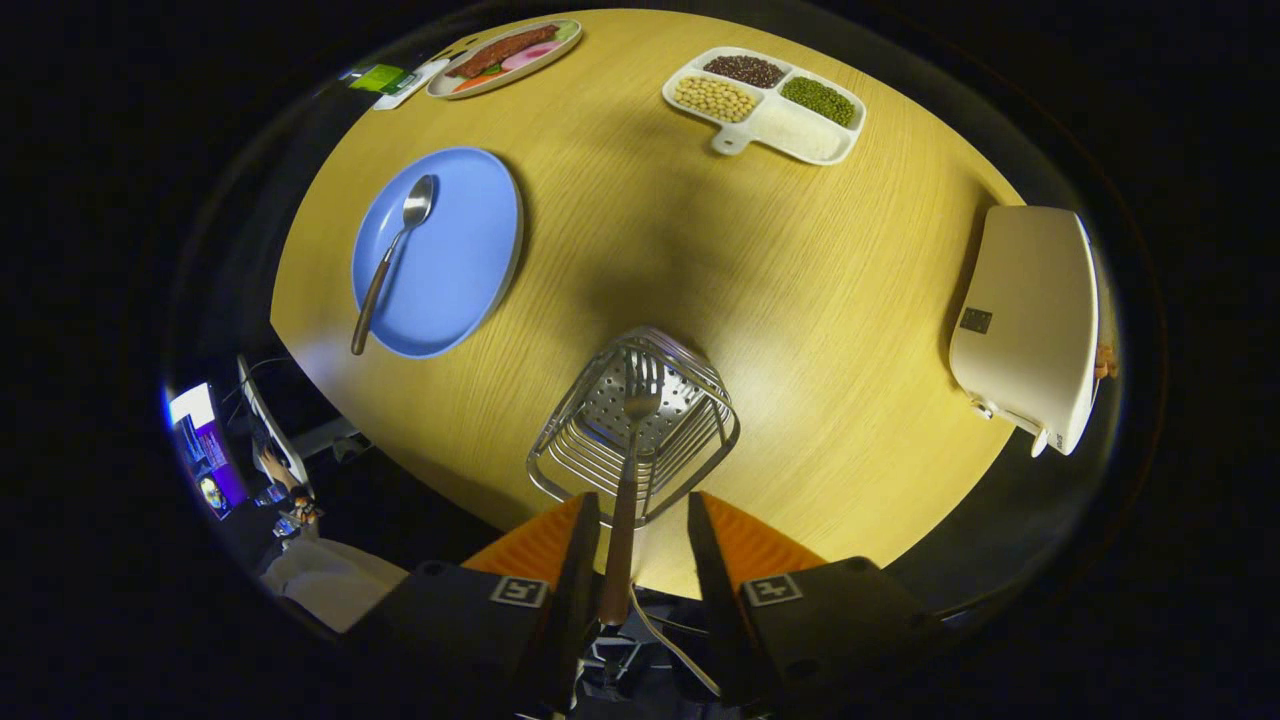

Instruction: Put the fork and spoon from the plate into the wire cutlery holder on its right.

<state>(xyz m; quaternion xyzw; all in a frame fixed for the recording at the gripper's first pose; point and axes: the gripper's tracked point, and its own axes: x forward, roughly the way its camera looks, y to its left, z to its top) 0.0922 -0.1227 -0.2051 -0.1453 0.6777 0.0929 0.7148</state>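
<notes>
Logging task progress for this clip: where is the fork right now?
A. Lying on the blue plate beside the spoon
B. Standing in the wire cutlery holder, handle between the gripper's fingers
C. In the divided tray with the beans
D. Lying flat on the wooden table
B: the fork stands with its tines down in the wire cutlery holder, its handle rising between the fingers of the gripper, which stand apart; the spoon lies alone on the blue plate.
</notes>
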